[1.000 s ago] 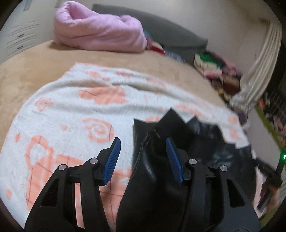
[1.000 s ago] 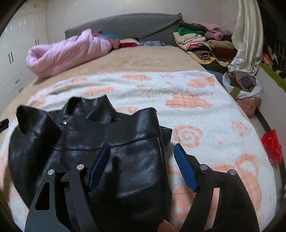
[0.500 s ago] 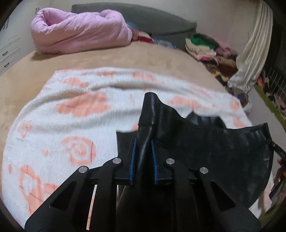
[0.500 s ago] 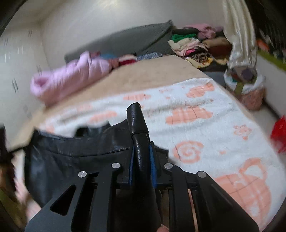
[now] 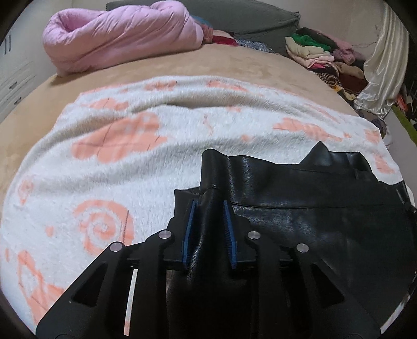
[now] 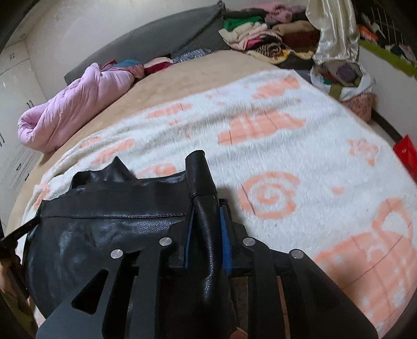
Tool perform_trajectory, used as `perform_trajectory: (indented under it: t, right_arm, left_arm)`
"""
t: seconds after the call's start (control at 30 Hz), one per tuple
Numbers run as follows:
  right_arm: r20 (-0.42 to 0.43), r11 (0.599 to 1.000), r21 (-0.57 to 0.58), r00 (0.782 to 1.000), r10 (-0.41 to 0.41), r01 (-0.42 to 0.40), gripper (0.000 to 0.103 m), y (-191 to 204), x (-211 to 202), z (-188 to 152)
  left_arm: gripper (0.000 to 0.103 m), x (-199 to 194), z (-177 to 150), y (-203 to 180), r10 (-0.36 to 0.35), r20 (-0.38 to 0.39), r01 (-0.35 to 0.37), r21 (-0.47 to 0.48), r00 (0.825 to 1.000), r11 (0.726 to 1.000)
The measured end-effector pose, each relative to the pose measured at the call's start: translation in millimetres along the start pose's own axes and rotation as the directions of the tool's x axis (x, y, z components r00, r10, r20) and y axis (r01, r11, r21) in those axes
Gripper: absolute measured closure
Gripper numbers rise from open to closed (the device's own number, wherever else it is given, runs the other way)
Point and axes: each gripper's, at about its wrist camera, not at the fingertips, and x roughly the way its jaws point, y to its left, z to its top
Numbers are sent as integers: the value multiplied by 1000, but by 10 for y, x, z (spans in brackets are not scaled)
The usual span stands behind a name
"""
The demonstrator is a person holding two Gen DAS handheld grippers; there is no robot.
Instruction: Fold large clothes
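A black leather jacket is held up over the near edge of a white blanket with peach patterns. My left gripper is shut on a bunched fold at the jacket's left end. My right gripper is shut on a bunched fold at the jacket's right end. The leather stretches taut between the two grippers, with a collar point sticking up behind the top edge. The jacket's lower part is hidden below the grippers.
The blanket covers a tan bed. A rolled pink quilt lies at the bed's far left by a grey headboard. Piled clothes and a cream curtain stand far right. A red item lies off the right edge.
A second ago both grippers were open over the lying jacket. They closed on its two ends and have lifted and pulled it taut between them.
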Motion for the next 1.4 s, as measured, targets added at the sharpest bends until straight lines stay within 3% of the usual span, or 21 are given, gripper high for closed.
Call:
perform_trajectory:
  t: [0.23, 0.37, 0.53, 0.67, 0.8, 1.0, 1.07, 1.4]
  right_arm:
    - [-17, 1000, 13, 1000, -9, 10, 81, -18, 33, -69]
    - [-18, 1000, 15, 1000, -18, 18, 77, -6, 0, -57]
    - [-19, 998, 40, 999, -38, 39, 57, -31, -80, -61]
    - [-29, 997, 76, 1000, -10, 13, 44, -80, -155, -74]
    - [-15, 998, 70, 1000, 2, -1, 30, -27, -256, -78]
    - [20, 998, 48, 999, 38, -39, 11, 84, -495, -104]
    - [24, 998, 40, 999, 49, -49, 10, 112, -565, -132]
    - [23, 995, 38, 995, 92, -93, 7, 121, -886, -393]
  left_arm:
    - [83, -12, -20, 38, -17, 2, 17, -24, 1000, 1000]
    - [71, -50, -20, 78, -9, 7, 9, -44, 1000, 999]
    - [61, -143, -34, 95, 11, 23, -10, -49, 1000, 999]
    - [50, -222, -55, 129, 17, 27, -15, -52, 1000, 999]
    - [29, -316, -89, 192, 18, 30, -16, -73, 999, 997]
    - [19, -475, -128, 262, 0, 39, 3, -89, 999, 996]
    - [13, -543, -152, 282, -7, 43, 11, -93, 999, 996]
    - [13, -655, -458, 406, -129, -9, 126, -156, 992, 980]
